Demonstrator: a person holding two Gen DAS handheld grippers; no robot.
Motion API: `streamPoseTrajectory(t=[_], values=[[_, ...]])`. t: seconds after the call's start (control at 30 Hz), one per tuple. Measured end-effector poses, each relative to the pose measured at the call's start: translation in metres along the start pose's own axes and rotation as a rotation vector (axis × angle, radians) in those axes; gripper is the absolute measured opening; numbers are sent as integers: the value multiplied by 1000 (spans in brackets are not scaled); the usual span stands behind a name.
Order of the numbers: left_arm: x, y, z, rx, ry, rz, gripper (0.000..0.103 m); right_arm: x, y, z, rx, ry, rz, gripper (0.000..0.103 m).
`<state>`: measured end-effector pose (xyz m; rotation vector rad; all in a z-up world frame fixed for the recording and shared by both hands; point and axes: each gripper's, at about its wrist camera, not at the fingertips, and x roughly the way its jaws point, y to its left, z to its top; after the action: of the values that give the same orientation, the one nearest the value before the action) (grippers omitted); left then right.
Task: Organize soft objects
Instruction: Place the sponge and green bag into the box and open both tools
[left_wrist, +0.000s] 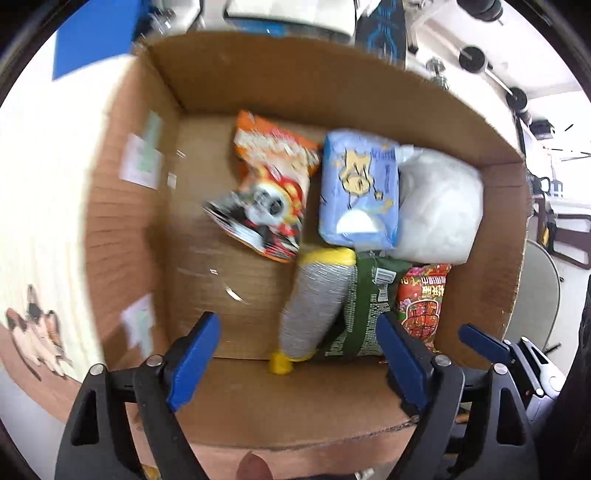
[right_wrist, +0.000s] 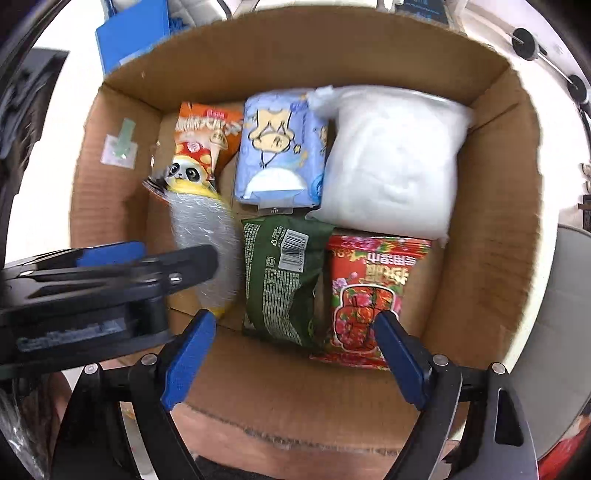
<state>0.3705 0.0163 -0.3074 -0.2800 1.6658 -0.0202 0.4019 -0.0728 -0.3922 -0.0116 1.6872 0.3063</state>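
Note:
An open cardboard box (left_wrist: 258, 77) (right_wrist: 303, 48) holds several soft packs: an orange panda snack bag (left_wrist: 269, 184) (right_wrist: 201, 147), a blue tissue pack (left_wrist: 360, 188) (right_wrist: 280, 147), a white stuffing bag (left_wrist: 439, 206) (right_wrist: 391, 158), a green pouch (left_wrist: 365, 299) (right_wrist: 282, 277), a red floral pack (left_wrist: 423, 302) (right_wrist: 369, 291) and a silver roll with yellow ends (left_wrist: 316, 299) (right_wrist: 207, 236). My left gripper (left_wrist: 299, 362) is open and empty above the box's near edge; its body shows in the right wrist view (right_wrist: 110, 280). My right gripper (right_wrist: 295, 362) is open and empty over the near wall.
The box stands on a surface with a cat picture (left_wrist: 37, 332). A blue panel (left_wrist: 92, 37) (right_wrist: 129, 33) lies behind the box. A rack with black knobs (left_wrist: 476, 59) is at the far right. A grey chair back (left_wrist: 539, 291) stands right of the box.

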Motion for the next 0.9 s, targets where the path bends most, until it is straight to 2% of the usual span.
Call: streamPoseTrajectory(t=[0.07, 0.13, 0.17, 0.23, 0.3, 0.4, 0.77, 0.83, 0.9], values=[[-14, 1, -9, 10, -48, 30, 98, -11, 0, -5, -3, -27, -25, 92], [-30, 2, -20, 26, -103, 71, 99, -21, 2, -11, -18, -72, -64, 103], [-40, 1, -28, 33, -145, 101, 99, -25, 3, -13, -22, -94, -80, 103], [-50, 3, -22, 36, -197, 127, 99, -36, 6, -20, -32, -150, -117, 103], [-66, 2, -34, 36, -247, 155, 99, -48, 9, -28, -38, -201, -144, 103], [-75, 11, -37, 33, -287, 166, 99, -64, 13, -40, -38, -264, -147, 103], [-92, 30, -84, -51, -410, 203, 100, -93, 15, -82, 15, -368, -79, 103], [-93, 43, -95, -82, -407, 202, 100, -94, 14, -93, 29, -417, -70, 103], [-85, 58, -107, -103, -390, 206, 100, -96, 8, -112, 63, -506, -76, 103]])
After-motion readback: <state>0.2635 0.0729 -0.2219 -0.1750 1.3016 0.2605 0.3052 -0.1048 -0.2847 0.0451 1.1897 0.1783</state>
